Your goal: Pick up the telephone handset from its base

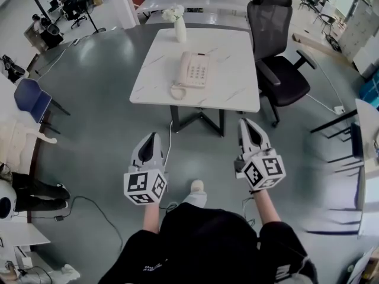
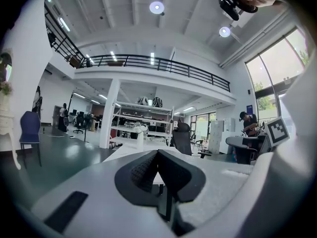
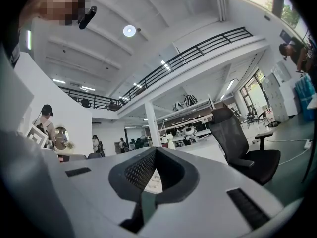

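In the head view a cream telephone [image 1: 194, 70] lies near the middle of a white table [image 1: 231, 93]. Its handset [image 1: 184, 68] rests on the left side of the base, and a coiled cord [image 1: 177, 91] trails toward the table's front edge. Both grippers hang over the grey floor, short of the table's near edge. My left gripper [image 1: 155, 136] is shut with nothing in it, and so is my right gripper [image 1: 244, 123]. The left gripper view shows its closed jaws [image 2: 157, 152] pointing level at the tabletop [image 2: 130, 151]. The right gripper view shows closed jaws [image 3: 154, 150] too.
A white vase with flowers [image 1: 179, 25] stands at the table's far edge. A black office chair [image 1: 278, 58] sits at the table's right side. A blue chair [image 1: 32, 99] is at the left, cables [image 1: 89, 203] run over the floor, and another desk [image 1: 367, 129] is at the right.
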`<state>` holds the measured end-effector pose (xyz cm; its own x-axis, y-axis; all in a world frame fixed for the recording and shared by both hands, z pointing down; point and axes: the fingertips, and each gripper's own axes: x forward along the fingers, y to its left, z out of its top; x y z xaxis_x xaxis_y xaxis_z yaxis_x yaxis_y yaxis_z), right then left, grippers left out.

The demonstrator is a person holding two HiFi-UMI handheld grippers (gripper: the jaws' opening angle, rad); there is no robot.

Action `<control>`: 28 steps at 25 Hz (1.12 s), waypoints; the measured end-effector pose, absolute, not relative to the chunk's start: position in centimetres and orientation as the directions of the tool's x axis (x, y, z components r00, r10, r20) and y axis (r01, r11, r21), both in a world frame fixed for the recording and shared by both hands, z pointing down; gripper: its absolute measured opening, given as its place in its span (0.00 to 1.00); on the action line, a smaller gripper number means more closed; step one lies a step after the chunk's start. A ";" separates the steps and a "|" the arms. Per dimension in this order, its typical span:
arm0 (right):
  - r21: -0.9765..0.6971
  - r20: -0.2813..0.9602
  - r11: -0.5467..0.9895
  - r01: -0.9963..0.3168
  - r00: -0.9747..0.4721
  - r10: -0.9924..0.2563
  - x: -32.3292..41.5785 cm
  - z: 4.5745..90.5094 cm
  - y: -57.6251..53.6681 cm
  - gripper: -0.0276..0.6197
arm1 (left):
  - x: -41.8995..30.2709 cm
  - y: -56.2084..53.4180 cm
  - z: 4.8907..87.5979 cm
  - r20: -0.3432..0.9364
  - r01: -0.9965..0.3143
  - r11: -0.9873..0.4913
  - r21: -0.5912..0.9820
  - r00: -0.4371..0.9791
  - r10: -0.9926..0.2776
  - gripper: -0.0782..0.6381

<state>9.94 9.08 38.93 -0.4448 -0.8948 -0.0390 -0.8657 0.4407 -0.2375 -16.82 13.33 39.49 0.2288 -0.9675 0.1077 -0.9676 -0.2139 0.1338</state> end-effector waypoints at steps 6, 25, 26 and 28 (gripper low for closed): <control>-0.232 -0.028 0.421 -0.877 -0.426 -0.904 9.3 39.2 3.7 0.03 | -17.0 7.4 39.6 0.106 -0.957 -0.250 0.145 0.266 -0.958 0.11; -0.235 0.010 0.362 -0.902 -0.375 -0.927 8.6 41.1 -7.8 0.03 | -18.3 -5.2 41.7 0.151 -0.943 -0.285 0.168 0.311 -0.938 0.11; -0.238 0.013 0.357 -0.903 -0.370 -0.929 8.9 41.2 -8.2 0.03 | -18.3 -5.6 41.9 0.157 -0.944 -0.284 0.169 0.310 -0.938 0.11; -0.237 0.023 0.354 -0.905 -0.369 -0.929 9.2 41.5 -9.3 0.03 | -18.3 -6.6 42.3 0.167 -0.945 -0.279 0.172 0.307 -0.937 0.11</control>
